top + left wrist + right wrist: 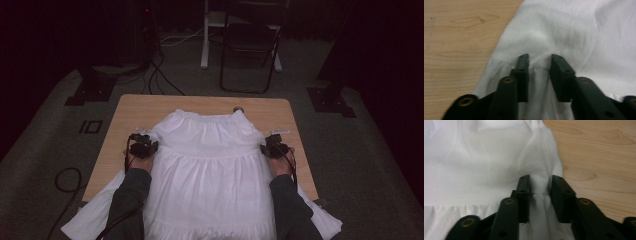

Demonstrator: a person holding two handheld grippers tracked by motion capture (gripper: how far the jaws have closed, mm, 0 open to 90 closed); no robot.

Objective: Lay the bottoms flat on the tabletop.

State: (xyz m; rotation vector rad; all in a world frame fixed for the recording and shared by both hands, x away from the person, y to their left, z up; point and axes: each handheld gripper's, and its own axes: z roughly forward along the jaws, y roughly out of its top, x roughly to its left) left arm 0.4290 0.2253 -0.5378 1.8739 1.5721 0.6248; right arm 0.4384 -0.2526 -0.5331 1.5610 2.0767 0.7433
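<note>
A white tiered skirt (210, 160) lies flat on the wooden table (135, 107), waistband at the far side and hem hanging over the near edge. My left gripper (142, 137) is at the skirt's left edge, on the seam below the top tier. In the left gripper view, the gripper (539, 58) holds a raised fold of the skirt (574, 30) between its jaws. My right gripper (274, 142) mirrors it at the right edge. In the right gripper view, that gripper (539, 178) has bunched skirt cloth (474, 157) pinched at the same seam.
Bare wood shows left of the skirt (456, 37) and right of it (599, 150). A small round object (238, 109) sits by the waistband at the far edge. Beyond the table stand a black folding chair (250, 45), black stand bases (92, 87) and floor cables (65, 180).
</note>
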